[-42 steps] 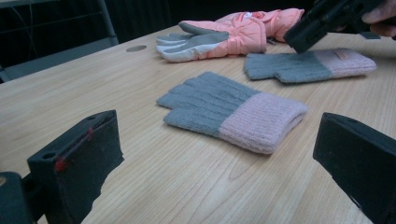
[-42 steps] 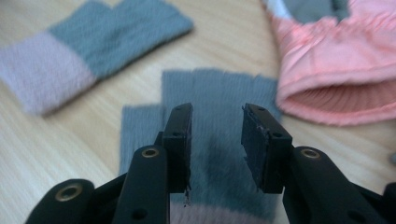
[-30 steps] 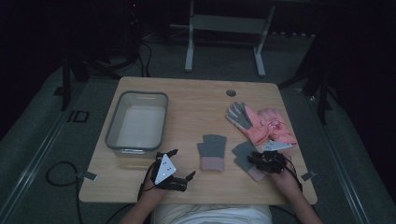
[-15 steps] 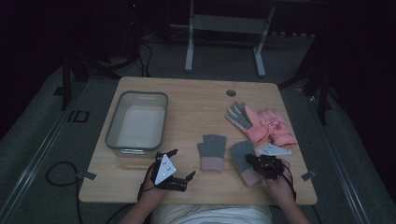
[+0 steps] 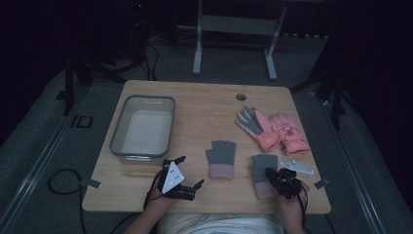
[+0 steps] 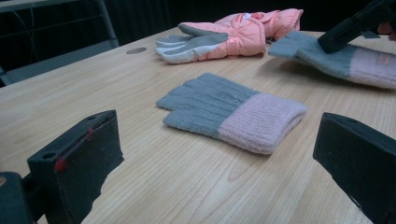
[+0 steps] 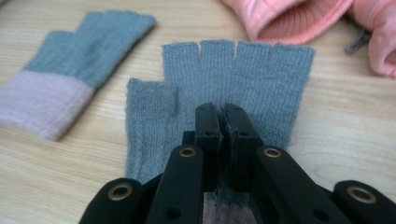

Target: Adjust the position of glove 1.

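Grey glove was pinched near its cuff by the right gripper, jaws just closed. Left gripper sat spread, idle. Next move likely called for lifting toward the bin.

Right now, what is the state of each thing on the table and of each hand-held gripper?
Left hand-held gripper: open, holding nothing.
Right hand-held gripper: shut on right knit glove.
Left knit glove: flat, untouched.
Pink ski gloves: lying together, untouched.
Clear bin: upright, empty.
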`<state>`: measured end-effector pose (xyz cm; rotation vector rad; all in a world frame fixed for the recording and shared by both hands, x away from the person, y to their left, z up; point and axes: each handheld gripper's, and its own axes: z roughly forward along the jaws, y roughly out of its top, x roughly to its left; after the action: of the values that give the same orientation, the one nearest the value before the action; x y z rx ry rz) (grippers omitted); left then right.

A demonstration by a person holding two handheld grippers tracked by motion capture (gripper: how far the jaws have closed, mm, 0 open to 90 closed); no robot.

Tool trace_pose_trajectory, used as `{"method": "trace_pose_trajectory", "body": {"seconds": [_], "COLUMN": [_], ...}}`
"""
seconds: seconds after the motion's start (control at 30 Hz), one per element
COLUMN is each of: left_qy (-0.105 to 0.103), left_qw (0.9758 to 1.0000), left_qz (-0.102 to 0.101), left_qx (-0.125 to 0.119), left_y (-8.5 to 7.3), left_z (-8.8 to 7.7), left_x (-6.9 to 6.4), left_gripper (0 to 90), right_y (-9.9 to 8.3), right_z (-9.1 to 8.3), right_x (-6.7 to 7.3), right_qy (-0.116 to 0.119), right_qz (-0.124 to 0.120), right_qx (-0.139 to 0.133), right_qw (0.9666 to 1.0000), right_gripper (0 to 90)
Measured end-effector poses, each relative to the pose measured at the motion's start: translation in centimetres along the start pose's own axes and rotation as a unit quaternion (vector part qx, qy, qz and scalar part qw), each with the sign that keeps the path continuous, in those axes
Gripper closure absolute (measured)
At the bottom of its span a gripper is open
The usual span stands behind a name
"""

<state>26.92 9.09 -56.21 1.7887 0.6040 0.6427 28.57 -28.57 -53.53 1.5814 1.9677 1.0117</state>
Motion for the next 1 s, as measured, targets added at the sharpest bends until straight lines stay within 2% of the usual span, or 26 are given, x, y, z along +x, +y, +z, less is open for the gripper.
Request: {"method": "trace_pose_trajectory", "body": {"seconds": [0.17,0.4,0.47,0.57,0.6,0.73,0.87,1.0], "left_qy": [0.0,-0.002,-0.002,-0.002,-0.003,-0.004,-0.005,-0.006], "left_qw": [1.0,1.0,1.0,1.0,1.0,1.0,0.9999,0.9999], "left_qz": [-0.001,0.0,-0.003,-0.003,-0.004,-0.005,-0.01,-0.015], "left_qx": [-0.001,-0.001,0.0,-0.001,-0.002,-0.003,-0.002,-0.006], "left_y": [0.0,0.0,0.0,0.0,0.0,0.0,0.0,0.0], "left_z": [0.0,0.0,0.0,0.0,0.0,0.0,0.0,0.0], "left_x": [0.0,0.0,0.0,0.1,0.1,0.1,0.2,0.2], "left_gripper": [0.6,0.6,0.6,0.6,0.6,0.6,0.6,0.6], "right_y": [-0.4,-0.7,-0.5,0.2,0.6,1.9,2.1,1.7], "right_z": [0.9,1.6,1.3,0.5,0.3,0.0,0.1,0.4], "right_x": [-0.6,-0.9,-1.1,-1.5,-1.7,-2.5,-3.0,-3.3], "right_qy": [0.0,-0.004,0.004,0.02,0.031,0.05,0.074,0.081], "right_qz": [0.014,0.007,0.015,0.002,-0.004,-0.068,-0.117,-0.158], "right_qx": [0.013,0.014,0.014,-0.003,-0.01,-0.009,0.008,0.026], "right_qw": [0.9998,0.9999,0.9998,0.9998,0.9995,0.9964,0.9903,0.9837], "right_gripper": [84.3,79.9,76.9,75.1,74.1,69.3,66.5,63.5]}}
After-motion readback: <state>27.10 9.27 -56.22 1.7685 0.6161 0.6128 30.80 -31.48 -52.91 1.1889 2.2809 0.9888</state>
